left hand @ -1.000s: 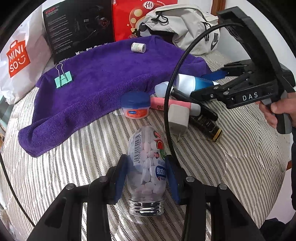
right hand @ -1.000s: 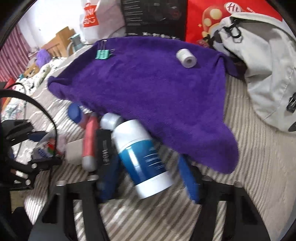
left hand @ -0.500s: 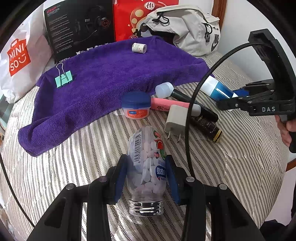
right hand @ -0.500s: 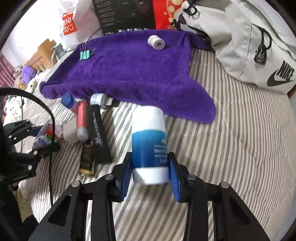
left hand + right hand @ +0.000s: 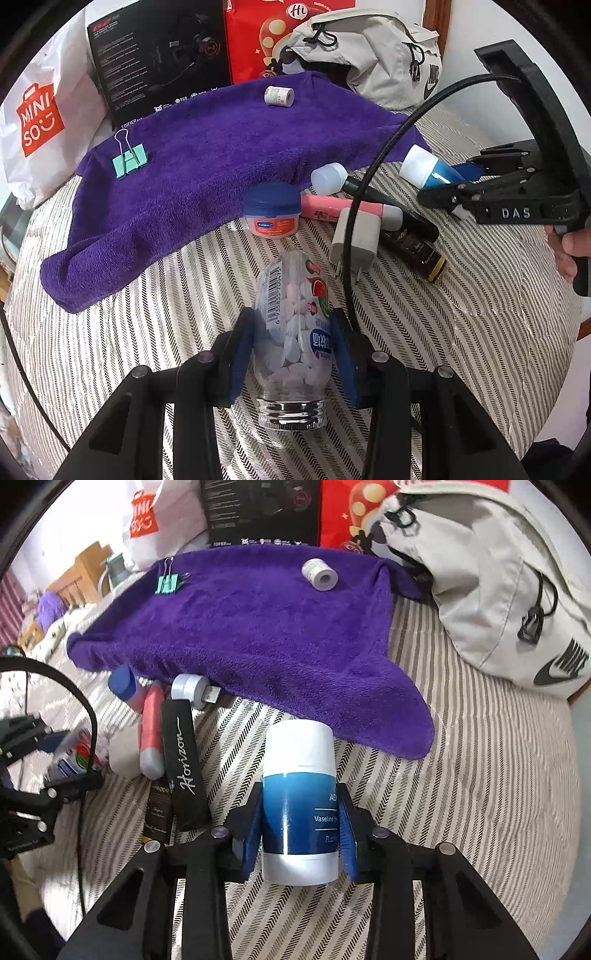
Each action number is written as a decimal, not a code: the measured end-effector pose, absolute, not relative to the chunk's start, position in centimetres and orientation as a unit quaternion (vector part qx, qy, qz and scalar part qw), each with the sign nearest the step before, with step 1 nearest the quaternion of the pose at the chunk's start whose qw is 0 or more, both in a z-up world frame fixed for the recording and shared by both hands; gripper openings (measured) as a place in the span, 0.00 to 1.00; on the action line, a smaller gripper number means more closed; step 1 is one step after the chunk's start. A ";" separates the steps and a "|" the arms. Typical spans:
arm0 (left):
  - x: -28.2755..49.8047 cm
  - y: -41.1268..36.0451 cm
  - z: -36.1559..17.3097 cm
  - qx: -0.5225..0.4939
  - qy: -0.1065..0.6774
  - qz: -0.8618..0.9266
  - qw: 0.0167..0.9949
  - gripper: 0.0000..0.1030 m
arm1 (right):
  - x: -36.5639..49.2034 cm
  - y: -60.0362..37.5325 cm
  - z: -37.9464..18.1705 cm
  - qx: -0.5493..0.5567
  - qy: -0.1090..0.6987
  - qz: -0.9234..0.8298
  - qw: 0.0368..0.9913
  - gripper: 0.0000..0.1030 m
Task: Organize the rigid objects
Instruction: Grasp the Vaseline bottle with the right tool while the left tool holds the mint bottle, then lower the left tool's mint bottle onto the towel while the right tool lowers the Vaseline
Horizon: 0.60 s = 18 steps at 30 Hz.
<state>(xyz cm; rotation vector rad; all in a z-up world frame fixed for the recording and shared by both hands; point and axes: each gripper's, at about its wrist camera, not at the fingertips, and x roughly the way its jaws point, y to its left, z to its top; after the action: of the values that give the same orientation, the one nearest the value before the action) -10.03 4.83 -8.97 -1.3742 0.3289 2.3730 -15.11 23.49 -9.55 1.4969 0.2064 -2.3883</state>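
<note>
Pinching a candy bottle (image 5: pixel 291 332), the left tongs (image 5: pixel 293 354) hang over the striped bed (image 5: pixel 480 332); the right tongs (image 5: pixel 300 834) clamp a "Vaseline" bottle (image 5: pixel 299 801) at six o'clock of the purple towel (image 5: pixel 258 627), beside a black "Horizon" tube (image 5: pixel 183 760).

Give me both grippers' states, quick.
Left gripper: closed on the clear tablet bottle.
Right gripper: closed on the blue-and-white Vaseline bottle.

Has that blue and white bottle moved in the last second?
Yes. The blue and white bottle, shut in the right gripper, left the pile beside the black box, moving rightward.
</note>
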 end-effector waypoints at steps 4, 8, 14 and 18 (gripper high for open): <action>-10.0 4.5 -9.0 -0.491 0.100 0.845 0.186 0.38 | -15.0 23.6 -9.5 0.527 0.057 -0.834 0.156 0.35; -10.0 3.2 -9.0 -0.497 0.057 0.844 0.195 0.38 | -14.5 24.2 -8.6 0.525 0.024 -0.834 0.166 0.35; -10.1 1.1 -8.6 -0.498 0.027 0.847 0.183 0.38 | -14.1 25.1 -8.0 0.524 0.004 -0.837 0.159 0.35; -10.2 0.1 -8.2 -0.494 0.021 0.852 0.171 0.38 | -14.1 25.1 -7.8 0.523 -0.007 -0.836 0.164 0.35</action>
<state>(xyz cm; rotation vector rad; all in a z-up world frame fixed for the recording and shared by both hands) -10.23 0.13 -8.16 -1.4014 0.0605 2.4208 -14.09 25.12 -7.77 1.4916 -0.0206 -2.3844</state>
